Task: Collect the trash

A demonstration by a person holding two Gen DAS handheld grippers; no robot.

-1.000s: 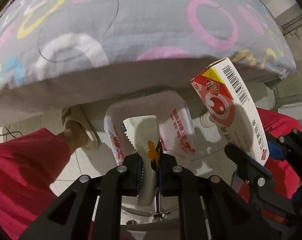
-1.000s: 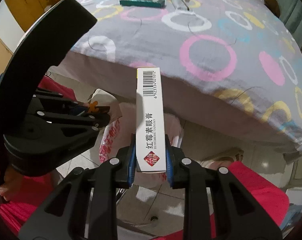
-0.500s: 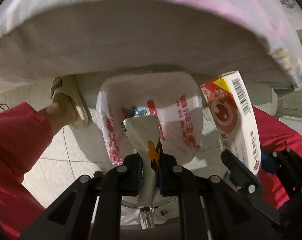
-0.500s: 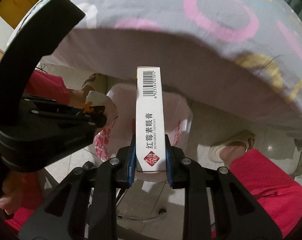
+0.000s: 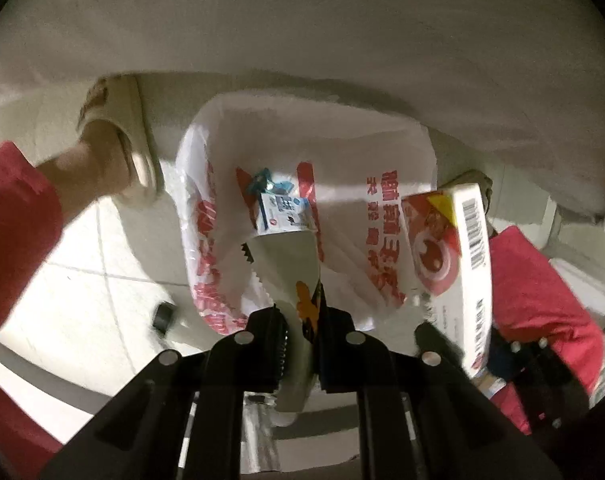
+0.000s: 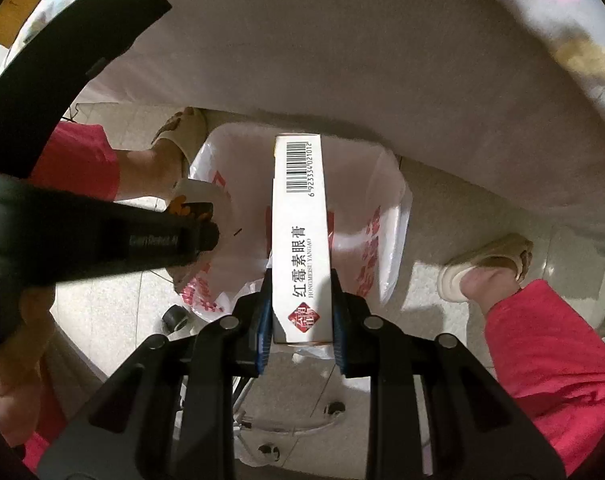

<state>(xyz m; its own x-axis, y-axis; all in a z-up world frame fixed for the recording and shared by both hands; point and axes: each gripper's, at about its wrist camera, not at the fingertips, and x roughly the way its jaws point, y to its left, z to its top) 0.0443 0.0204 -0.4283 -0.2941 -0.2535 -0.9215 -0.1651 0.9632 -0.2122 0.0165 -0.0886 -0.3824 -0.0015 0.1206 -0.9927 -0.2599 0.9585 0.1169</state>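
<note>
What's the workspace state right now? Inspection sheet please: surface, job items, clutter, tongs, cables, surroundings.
Surface: pale tiled floor; edge of a cloth-covered bed overhangs above.
Job's things: white bag with red print, mouth open, a small blue-and-white carton already inside; white wrapper; white medicine box with barcode.
Clutter: small black caster-like piece on the floor.
Tongs: left tongs shut on the wrapper, right tongs shut on the medicine box, both above the bag.
Cables: nothing seen.
Surroundings: person's red trouser legs and beige slippers either side of the bag.
</note>
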